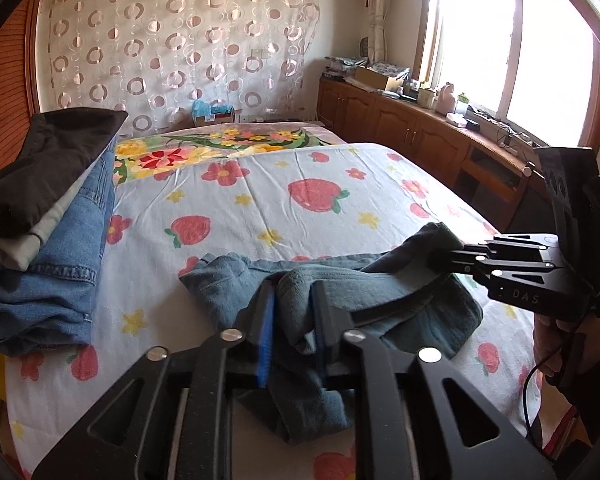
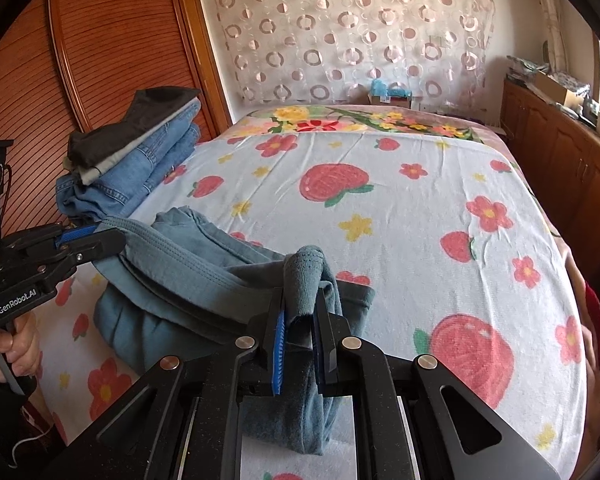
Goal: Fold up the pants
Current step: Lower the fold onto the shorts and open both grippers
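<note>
Pants (image 2: 204, 272) — grey-blue, soft knit — lie bunched at the near edge of the bed (image 1: 284, 208), on the strawberry-print sheet (image 2: 420, 216). Not flat: fabric is doubled over in loose folds, with one hem or cuff end standing up in the right claw (image 2: 300, 320).

Right claw: clenched on that bunched end, blue pads (image 2: 279, 344) pressing cloth from both sides. In the left wrist view the same claw (image 1: 458, 246) comes in from the right w/ fabric draped over its tip.

Left claw (image 1: 294, 312): fabric sits between the fingers, but there is a visible gap there and I can't say the pads are really pressing — looks like a loose hold at best, maybe letting go. From the right wrist view it (image 2: 100, 240) sits at the far left end of the pants, beside the waistband-like seam.

Progress, as a judgement: early-to-mid. The garment looks roughly halved or gathered, but no neat rectangle yet; edges aren't aligned and the middle sags in a heap. Left to do: lay it down, square the edges, make the final fold(s), smooth it.

A stack of folded clothes (image 1: 48, 216) — jeans under grey and dark pieces — sits at the bed's left side, near the wooden wardrobe (image 2: 100, 52). Prob. where this pair ends up.
</note>
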`<state>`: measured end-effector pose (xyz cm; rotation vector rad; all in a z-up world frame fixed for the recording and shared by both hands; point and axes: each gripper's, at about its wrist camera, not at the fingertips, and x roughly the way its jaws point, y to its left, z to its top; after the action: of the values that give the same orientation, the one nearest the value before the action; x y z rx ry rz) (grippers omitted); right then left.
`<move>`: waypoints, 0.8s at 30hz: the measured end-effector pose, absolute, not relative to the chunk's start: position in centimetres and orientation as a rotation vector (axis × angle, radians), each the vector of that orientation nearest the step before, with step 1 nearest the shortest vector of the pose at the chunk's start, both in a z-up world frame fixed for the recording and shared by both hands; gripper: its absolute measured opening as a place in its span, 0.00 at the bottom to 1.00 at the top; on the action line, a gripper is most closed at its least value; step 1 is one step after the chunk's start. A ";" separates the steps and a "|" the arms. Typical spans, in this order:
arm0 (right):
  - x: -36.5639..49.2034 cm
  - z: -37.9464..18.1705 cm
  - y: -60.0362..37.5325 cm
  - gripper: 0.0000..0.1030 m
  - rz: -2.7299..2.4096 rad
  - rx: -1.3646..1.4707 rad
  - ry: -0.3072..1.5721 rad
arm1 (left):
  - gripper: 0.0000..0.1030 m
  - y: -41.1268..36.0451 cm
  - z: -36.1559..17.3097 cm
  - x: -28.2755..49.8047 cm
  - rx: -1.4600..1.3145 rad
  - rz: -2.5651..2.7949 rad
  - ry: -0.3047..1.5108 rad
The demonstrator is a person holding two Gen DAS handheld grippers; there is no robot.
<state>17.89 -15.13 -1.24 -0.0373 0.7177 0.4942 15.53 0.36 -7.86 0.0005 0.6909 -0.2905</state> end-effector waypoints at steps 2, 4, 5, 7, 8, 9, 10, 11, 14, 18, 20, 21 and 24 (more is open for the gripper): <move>17.7 -1.2 -15.2 0.10 0.500 -0.034 0.713 | 0.38 0.7 -7.9 15.3 -0.012 -0.286 0.696; 17.6 -1.0 -15.2 0.10 0.507 -0.033 0.705 | 0.54 0.9 -8.0 15.1 -0.019 -0.292 0.699; 17.5 -0.9 -15.3 0.10 0.507 -0.035 0.701 | 0.60 1.0 -8.1 14.9 -0.020 -0.294 0.706; 17.2 -0.8 -15.4 0.15 0.506 -0.043 0.695 | 0.74 1.3 -8.5 14.7 -0.029 -0.304 0.717; 17.0 -0.8 -15.5 0.17 0.504 -0.046 0.691 | 0.76 1.5 -8.7 14.5 -0.037 -0.308 0.723; 16.8 -0.6 -15.6 0.21 0.497 -0.052 0.683 | 0.77 1.6 -8.8 14.4 -0.041 -0.310 0.726; 16.6 -0.6 -15.7 0.24 0.494 -0.057 0.678 | 0.77 1.7 -9.1 14.1 -0.043 -0.315 0.736; 16.4 -0.5 -15.9 0.25 0.491 -0.061 0.676 | 0.77 1.8 -9.3 14.0 -0.043 -0.315 0.741; 15.7 -0.5 -16.4 0.29 0.493 -0.069 0.678 | 0.77 2.0 -9.9 13.1 -0.029 -0.294 0.750; 14.3 -1.0 -17.1 0.39 0.522 -0.093 0.697 | 0.77 2.3 -10.4 12.5 0.001 -0.281 0.762; 14.0 -1.4 -17.3 0.42 0.532 -0.107 0.714 | 0.77 2.6 -10.8 12.7 0.004 -0.270 0.772; 13.9 -1.7 -17.3 0.42 0.537 -0.119 0.723 | 0.77 2.8 -11.0 13.0 0.001 -0.259 0.782; 14.4 -2.5 -16.9 0.43 0.531 -0.153 0.763 | 0.77 3.0 -11.1 13.7 0.004 -0.255 0.794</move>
<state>14.42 -16.93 -2.50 -0.1535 0.7629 0.5307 13.72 2.96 -11.07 0.0040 0.7944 -0.2555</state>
